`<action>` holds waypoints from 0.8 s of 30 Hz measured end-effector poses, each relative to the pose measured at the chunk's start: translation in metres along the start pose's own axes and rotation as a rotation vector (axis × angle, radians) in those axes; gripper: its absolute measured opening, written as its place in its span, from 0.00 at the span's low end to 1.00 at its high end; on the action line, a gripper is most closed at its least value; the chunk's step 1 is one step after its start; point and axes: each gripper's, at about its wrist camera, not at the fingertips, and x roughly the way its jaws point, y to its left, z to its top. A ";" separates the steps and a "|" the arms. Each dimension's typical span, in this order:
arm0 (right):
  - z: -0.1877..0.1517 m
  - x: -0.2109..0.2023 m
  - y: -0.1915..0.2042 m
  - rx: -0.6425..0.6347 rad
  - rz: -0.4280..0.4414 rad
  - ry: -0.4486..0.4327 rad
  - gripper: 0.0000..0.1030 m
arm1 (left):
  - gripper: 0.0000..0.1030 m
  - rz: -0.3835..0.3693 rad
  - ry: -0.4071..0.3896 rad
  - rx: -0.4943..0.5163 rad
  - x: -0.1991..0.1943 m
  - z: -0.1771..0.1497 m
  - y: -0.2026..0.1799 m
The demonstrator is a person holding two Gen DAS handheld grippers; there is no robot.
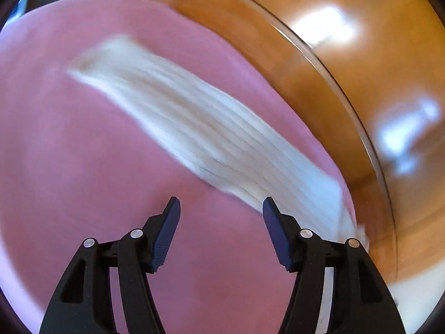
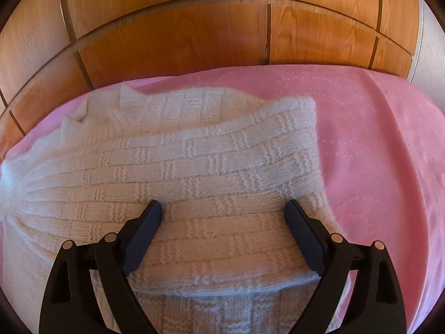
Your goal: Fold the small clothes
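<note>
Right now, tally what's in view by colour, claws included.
White: 1, the knitted garment, a layer of it folded over.
Pink: 1, the blanket under it.
Brown: 1, the wooden cabinet front behind.
Black: 2, the left claw and the right claw, both open, neither gripping anything.
Total: 5

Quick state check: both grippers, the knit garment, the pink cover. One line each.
left gripper: open, nothing between the fingers, over bare pink cover
right gripper: open wide, fingers astride the garment's folded layer
white knit garment: partly folded, one layer lying over another, flat on the cover
pink cover: spread out under the garment
</note>
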 end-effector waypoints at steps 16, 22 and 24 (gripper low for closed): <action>-0.002 -0.004 0.009 -0.021 -0.059 0.000 0.93 | 0.07 0.000 -0.064 -0.043 0.015 0.081 0.015; -0.002 -0.005 0.013 -0.021 -0.060 -0.002 0.93 | 0.07 -0.236 -0.058 0.269 -0.008 0.026 -0.106; -0.002 -0.004 0.012 -0.019 -0.058 -0.003 0.93 | 0.07 -0.281 -0.036 0.349 -0.008 0.000 -0.138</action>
